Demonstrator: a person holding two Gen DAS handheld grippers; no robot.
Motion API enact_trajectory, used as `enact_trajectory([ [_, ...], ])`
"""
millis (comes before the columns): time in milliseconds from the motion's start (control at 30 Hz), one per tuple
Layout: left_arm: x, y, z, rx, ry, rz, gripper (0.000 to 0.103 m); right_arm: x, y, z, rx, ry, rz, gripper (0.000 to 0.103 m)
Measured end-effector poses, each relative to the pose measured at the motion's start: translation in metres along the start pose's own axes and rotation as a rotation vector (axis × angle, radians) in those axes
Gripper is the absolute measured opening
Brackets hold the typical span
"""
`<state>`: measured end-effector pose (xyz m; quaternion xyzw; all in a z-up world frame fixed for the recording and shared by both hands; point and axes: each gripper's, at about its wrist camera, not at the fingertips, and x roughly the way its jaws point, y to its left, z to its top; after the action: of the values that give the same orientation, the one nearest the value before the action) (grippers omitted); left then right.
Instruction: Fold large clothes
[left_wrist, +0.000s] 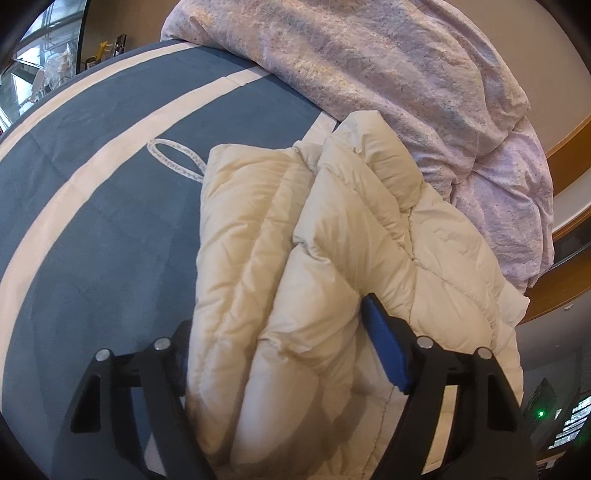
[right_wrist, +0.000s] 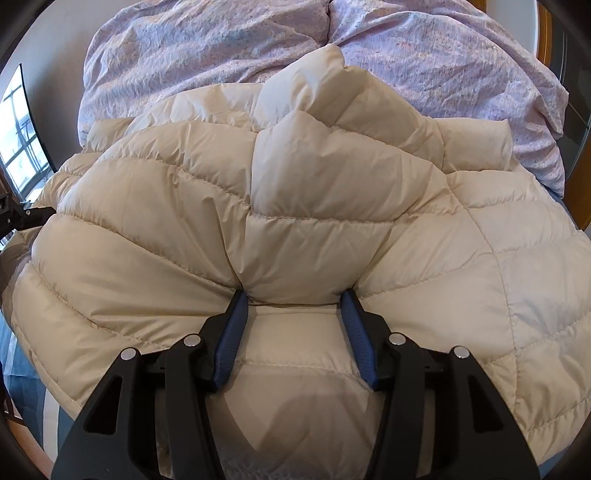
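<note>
Both claws bite the cream puffer jacket (right_wrist: 295, 206) lying on the striped blue bedspread (left_wrist: 92, 221): the right gripper (right_wrist: 294, 299) pinches a padded ridge half-closed, the left gripper (left_wrist: 275, 328) straddles a thicker rolled fold, whose long axis runs away toward the lilac duvet (left_wrist: 369, 66) beyond.

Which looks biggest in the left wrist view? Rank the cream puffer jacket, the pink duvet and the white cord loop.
1. Cream puffer jacket, though it lies nearest the camera, so its lead over the duvet is unsure.
2. Pink duvet.
3. White cord loop, plainly smallest.
</note>
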<state>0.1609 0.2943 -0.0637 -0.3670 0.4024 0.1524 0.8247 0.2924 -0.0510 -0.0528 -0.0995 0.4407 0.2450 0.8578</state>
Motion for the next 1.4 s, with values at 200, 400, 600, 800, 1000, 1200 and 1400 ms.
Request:
enact_trajectory([
  [200,0.001,0.0,-0.001,-0.003,0.001,-0.021,0.064,0.0,0.0,-0.001,0.002,-0.003,0.005,0.055],
  [400,-0.004,-0.003,-0.001,0.007,0.002,-0.07,0.036,-0.001,0.001,-0.002,0.004,-0.003,0.004,0.055],
  [600,-0.022,-0.02,0.003,0.029,-0.033,-0.117,0.02,-0.001,0.001,-0.002,0.0,-0.003,0.003,0.055],
  [800,-0.044,-0.045,0.006,0.039,-0.074,-0.185,0.018,-0.002,0.001,-0.002,0.001,-0.004,0.004,0.055],
  [1000,-0.07,-0.084,0.005,0.076,-0.108,-0.287,0.018,-0.002,0.0,-0.002,0.005,-0.002,0.011,0.055],
  [1200,-0.077,-0.14,-0.007,0.151,-0.097,-0.373,0.018,-0.003,-0.003,-0.003,0.015,0.002,0.026,0.055],
  [1400,-0.065,-0.188,-0.025,0.21,-0.053,-0.429,0.018,-0.002,-0.008,-0.002,0.033,0.004,0.039,0.055],
])
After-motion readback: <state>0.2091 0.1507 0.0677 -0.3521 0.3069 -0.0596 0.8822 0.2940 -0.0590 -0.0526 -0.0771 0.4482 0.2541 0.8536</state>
